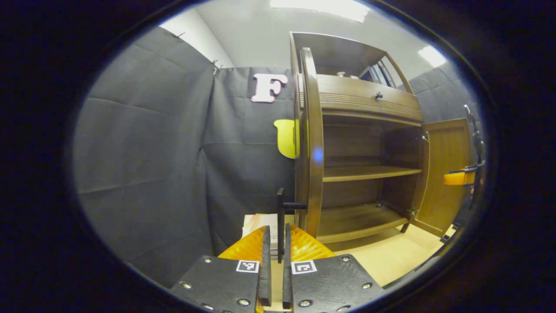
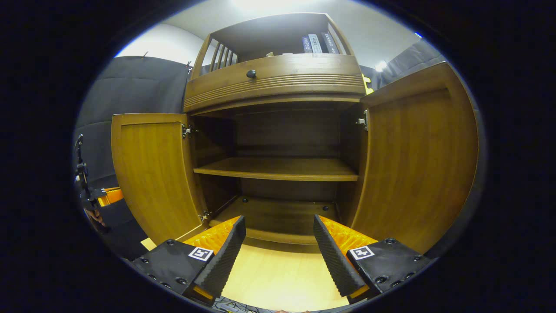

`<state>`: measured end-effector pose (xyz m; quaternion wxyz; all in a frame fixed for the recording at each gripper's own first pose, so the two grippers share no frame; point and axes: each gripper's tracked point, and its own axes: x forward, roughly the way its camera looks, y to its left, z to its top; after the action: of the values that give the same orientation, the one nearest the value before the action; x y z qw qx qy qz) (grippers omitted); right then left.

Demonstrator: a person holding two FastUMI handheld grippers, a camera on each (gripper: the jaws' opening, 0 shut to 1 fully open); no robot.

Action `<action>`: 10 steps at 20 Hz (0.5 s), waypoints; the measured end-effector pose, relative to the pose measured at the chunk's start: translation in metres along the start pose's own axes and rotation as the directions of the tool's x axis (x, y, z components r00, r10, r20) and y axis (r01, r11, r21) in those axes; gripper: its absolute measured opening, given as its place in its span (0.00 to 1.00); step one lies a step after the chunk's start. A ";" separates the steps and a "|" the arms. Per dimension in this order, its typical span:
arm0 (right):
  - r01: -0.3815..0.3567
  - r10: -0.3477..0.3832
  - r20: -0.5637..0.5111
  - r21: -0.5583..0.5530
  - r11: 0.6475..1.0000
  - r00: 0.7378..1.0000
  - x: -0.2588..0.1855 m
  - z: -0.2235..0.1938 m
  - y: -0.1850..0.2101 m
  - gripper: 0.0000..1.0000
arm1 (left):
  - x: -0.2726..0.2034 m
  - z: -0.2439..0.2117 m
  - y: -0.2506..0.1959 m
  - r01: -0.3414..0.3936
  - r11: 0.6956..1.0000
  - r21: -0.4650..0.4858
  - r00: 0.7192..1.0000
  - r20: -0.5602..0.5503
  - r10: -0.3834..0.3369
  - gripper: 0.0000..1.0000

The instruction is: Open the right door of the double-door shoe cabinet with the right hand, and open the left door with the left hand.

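Observation:
The brown shoe cabinet (image 2: pixel 278 82) stands with both doors swung out. In the left gripper view the left door (image 1: pixel 311 143) shows edge-on, and my left gripper (image 1: pixel 276 243) is shut on its thin black bar handle (image 1: pixel 281 208), which runs down between the fingers. The right door (image 1: pixel 447 169) hangs open at the far side, with the right gripper (image 1: pixel 459 177) beside it. In the right gripper view my right gripper (image 2: pixel 278 248) is open, holds nothing, and faces the bare inside between the left door (image 2: pixel 150 174) and the right door (image 2: pixel 417 161). The left gripper (image 2: pixel 106 195) sits at the left edge.
Inside are a middle shelf (image 2: pixel 278 168) and a bottom shelf (image 2: pixel 273 217). Above them is a drawer with a round knob (image 2: pixel 250 73), and books (image 2: pixel 316 43) stand on top. Light wooden floor (image 2: pixel 278 274) lies in front. A pale flat item (image 1: pixel 256 221) lies by the cloth wall.

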<state>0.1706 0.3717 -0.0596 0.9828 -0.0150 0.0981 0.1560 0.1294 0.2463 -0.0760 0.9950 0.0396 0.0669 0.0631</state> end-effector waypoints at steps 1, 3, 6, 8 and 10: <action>0.010 -0.010 0.003 -0.010 1.000 1.000 -0.004 -0.001 -0.007 0.98 | -0.014 0.010 -0.001 -0.026 1.000 -0.002 1.000 0.008 0.026 0.08; 0.016 -0.016 0.011 -0.015 1.000 1.000 -0.015 -0.001 -0.017 0.98 | -0.040 0.037 -0.014 -0.064 0.998 -0.015 0.997 0.039 0.064 0.07; 0.015 -0.014 0.036 -0.014 1.000 0.999 -0.036 0.005 -0.028 0.93 | -0.068 0.073 -0.050 -0.082 0.995 -0.048 0.993 0.079 0.086 0.08; -0.012 0.013 0.045 -0.023 1.000 0.999 -0.044 0.006 -0.028 0.93 | -0.079 0.090 -0.075 -0.087 0.994 -0.064 0.990 0.109 0.093 0.30; -0.028 0.030 0.050 -0.045 0.999 0.998 -0.049 0.005 -0.032 0.93 | -0.078 0.099 -0.100 -0.068 0.994 -0.082 0.990 0.120 0.077 0.57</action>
<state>0.1362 0.3267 -0.0451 0.9820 -0.0313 0.0700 0.1728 0.0782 0.1303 0.0227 0.9950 0.0071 0.0012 0.0992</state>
